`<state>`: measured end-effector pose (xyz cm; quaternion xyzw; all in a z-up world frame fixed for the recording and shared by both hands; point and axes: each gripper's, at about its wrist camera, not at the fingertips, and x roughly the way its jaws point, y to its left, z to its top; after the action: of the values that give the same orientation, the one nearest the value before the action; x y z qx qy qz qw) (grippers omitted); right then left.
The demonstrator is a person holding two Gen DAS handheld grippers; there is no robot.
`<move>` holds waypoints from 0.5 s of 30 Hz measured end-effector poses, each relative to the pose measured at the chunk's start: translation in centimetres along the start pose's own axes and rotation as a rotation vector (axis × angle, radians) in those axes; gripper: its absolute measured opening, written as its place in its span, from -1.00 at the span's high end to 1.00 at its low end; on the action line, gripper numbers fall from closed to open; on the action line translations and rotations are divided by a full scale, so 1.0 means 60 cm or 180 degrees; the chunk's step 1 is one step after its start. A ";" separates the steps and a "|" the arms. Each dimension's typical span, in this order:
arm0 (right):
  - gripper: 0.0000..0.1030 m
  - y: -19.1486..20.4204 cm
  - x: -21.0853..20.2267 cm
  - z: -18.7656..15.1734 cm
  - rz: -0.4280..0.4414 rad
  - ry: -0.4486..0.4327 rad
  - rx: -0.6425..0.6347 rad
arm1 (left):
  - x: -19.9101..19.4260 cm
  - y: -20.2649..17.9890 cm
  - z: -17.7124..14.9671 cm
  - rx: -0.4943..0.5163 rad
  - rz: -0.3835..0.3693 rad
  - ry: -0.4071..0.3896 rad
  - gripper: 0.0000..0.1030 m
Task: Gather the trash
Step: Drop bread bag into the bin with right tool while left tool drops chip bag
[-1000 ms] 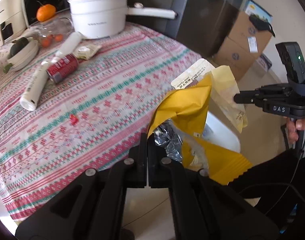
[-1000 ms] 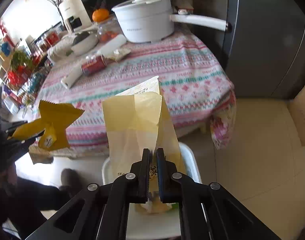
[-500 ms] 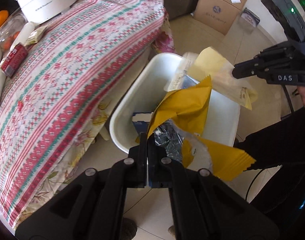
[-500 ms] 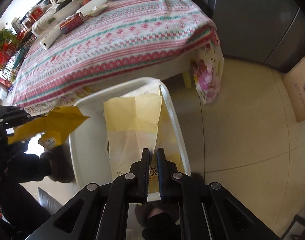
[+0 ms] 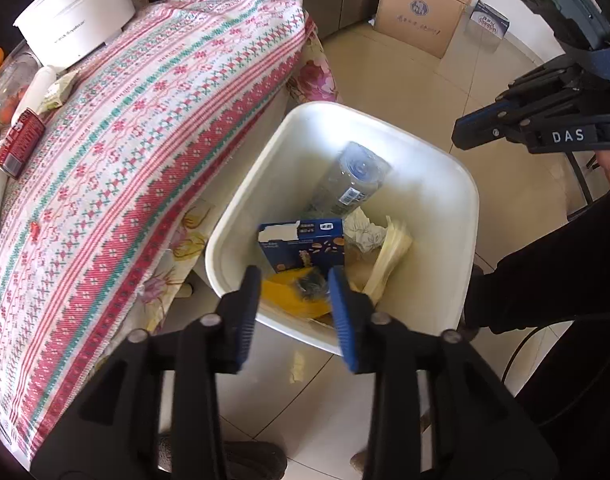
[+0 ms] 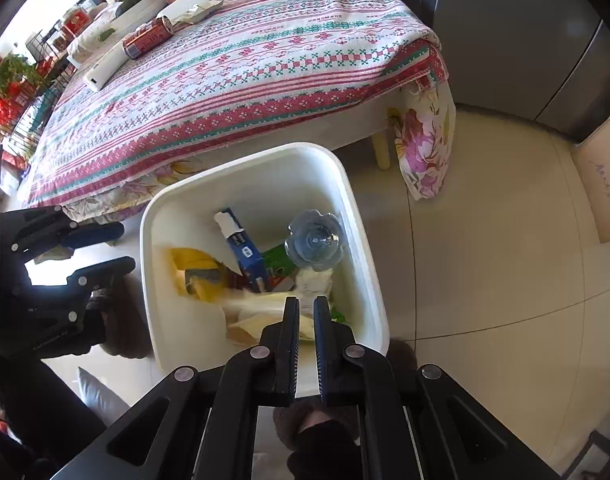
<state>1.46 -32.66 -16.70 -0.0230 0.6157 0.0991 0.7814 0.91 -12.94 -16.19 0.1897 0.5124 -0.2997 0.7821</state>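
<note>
Beside the cloth-covered table [image 6: 241, 72], a white bin [image 6: 363, 248] stands on beige floor tiles [image 6: 485, 280]; left claw [image 5: 293, 304] apart, right claw [image 6: 305, 312] slightly parted.

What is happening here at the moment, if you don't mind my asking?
A person is collecting trash with two handheld grippers. The left gripper and right gripper hang open and empty above the white plastic bin, where a yellow foil wrapper and pale paper bag lie. A red can remains on the table.
</note>
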 end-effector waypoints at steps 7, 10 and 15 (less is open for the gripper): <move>0.82 0.002 0.000 0.006 -0.0006 0.0005 0.0035 | -0.014 0.014 0.001 -0.0087 -0.0007 -0.0029 -0.25; 0.62 0.004 -0.003 0.010 -0.0021 -0.0010 0.0053 | -0.022 0.023 0.001 -0.0137 -0.0001 -0.0053 -0.38; -0.06 0.005 -0.020 0.020 -0.0017 -0.0140 0.0142 | -0.042 0.048 0.007 -0.0280 0.0067 -0.0118 -0.48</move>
<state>2.27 -32.36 -15.23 -0.0050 0.6003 0.0838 0.7954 2.35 -10.34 -13.72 0.1549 0.5084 -0.2721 0.8022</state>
